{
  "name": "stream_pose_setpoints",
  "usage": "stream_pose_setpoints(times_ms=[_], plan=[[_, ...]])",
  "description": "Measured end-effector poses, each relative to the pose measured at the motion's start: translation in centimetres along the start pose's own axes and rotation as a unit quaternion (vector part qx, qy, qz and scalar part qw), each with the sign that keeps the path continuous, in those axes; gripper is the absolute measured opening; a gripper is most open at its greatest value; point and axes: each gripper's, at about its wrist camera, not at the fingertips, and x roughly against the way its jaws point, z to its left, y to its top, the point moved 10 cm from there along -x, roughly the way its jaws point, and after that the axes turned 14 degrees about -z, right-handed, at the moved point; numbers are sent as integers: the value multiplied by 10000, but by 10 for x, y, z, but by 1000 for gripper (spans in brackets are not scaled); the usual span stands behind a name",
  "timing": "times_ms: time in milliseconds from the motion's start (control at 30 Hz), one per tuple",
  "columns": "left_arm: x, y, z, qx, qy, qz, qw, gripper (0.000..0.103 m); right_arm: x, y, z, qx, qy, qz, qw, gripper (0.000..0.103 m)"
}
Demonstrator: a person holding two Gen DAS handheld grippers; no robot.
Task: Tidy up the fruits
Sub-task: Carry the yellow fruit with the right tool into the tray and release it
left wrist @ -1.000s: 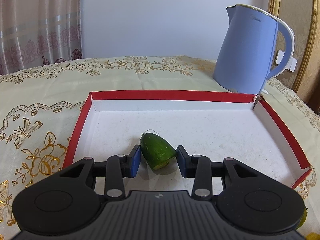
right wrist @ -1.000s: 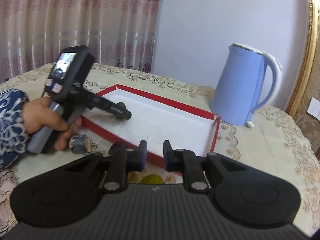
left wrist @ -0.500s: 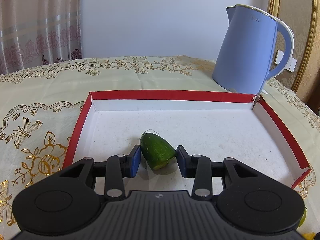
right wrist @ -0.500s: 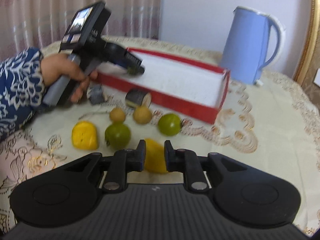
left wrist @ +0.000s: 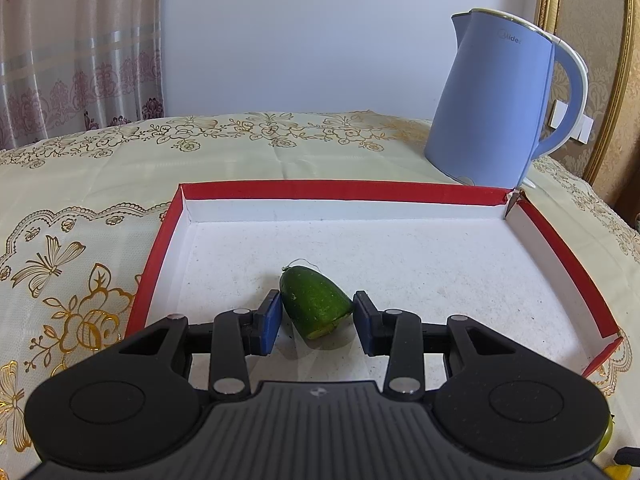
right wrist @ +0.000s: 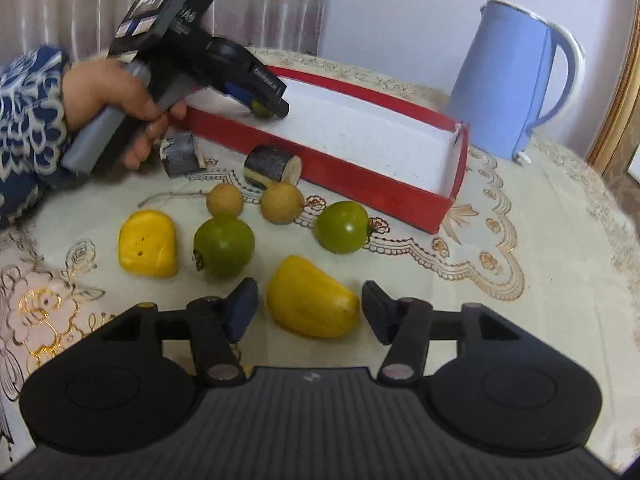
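Observation:
In the left wrist view my left gripper point(left wrist: 314, 318) is shut on a green cucumber end point(left wrist: 314, 304), low over the white floor of the red-walled tray point(left wrist: 340, 190). The right wrist view shows that left gripper point(right wrist: 266, 106) held by a hand in a blue patterned sleeve, inside the tray point(right wrist: 360, 184). My right gripper point(right wrist: 308, 298) hangs low over the tablecloth. Its jaws are opening on either side of a yellow pepper piece point(right wrist: 312, 300), and the pads are clear of it.
On the cloth before the tray lie another yellow piece point(right wrist: 147, 244), two green tomatoes point(right wrist: 224, 246) point(right wrist: 342, 227), two brown round fruits point(right wrist: 225, 199) point(right wrist: 282, 203) and two dark cut chunks point(right wrist: 272, 165) point(right wrist: 180, 154). A blue kettle point(right wrist: 512, 80) stands behind the tray's right end.
My right gripper has dropped and tipped down toward the fruits, and its jaws have spread from shut to either side of the yellow piece. The left gripper and cucumber end are unmoved.

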Motion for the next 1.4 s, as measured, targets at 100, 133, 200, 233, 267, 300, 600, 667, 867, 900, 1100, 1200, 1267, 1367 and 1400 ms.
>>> stream_pose_setpoints(times_ms=[100, 133, 200, 233, 267, 300, 600, 667, 867, 900, 1100, 1200, 1267, 1367, 1400], plan=[[0, 0, 0, -6, 3, -2, 10000, 38, 1, -1, 2, -20, 40, -14, 10000, 45], [0, 0, 0, -1, 1, -1, 10000, 38, 1, -1, 2, -27, 39, -4, 10000, 45], [0, 0, 0, -1, 1, -3, 10000, 38, 2, 1, 1, -17, 14, -18, 10000, 45], [0, 0, 0, 8, 0, -4, 10000, 38, 5, 5, 0, -8, -2, -74, 10000, 45], [0, 0, 0, 9, 0, -4, 10000, 38, 8, 10, -2, -10, -8, -141, 9999, 45], [0, 0, 0, 2, 1, -4, 10000, 38, 11, 17, -3, 1, -28, -223, 9997, 45], [0, 0, 0, 3, -3, -3, 10000, 38, -31, 101, -37, 101, -142, -830, 9964, 45], [0, 0, 0, 2, -2, -4, 10000, 38, -61, 111, -41, 144, -140, -766, 9969, 45], [0, 0, 0, 1, -2, -5, 10000, 38, -135, 112, -59, 50, -277, -425, 9987, 45], [0, 0, 0, 1, -1, -6, 10000, 38, -142, 110, -64, 9, -327, -404, 9986, 45], [0, 0, 0, 1, -4, -7, 10000, 38, -164, 103, -75, -220, -472, -319, 9981, 45], [0, 0, 0, 0, -5, -9, 10000, 38, -166, 94, -77, -304, -494, -250, 9980, 45], [0, 0, 0, -2, -5, -10, 10000, 38, -168, 89, -79, -358, -514, -197, 9978, 45], [0, 0, 0, -1, -4, -10, 10000, 38, -167, 87, -80, -455, -503, -264, 9973, 45], [0, 0, 0, -3, -4, -10, 10000, 38, -168, 87, -80, -444, -510, -268, 9973, 45]])
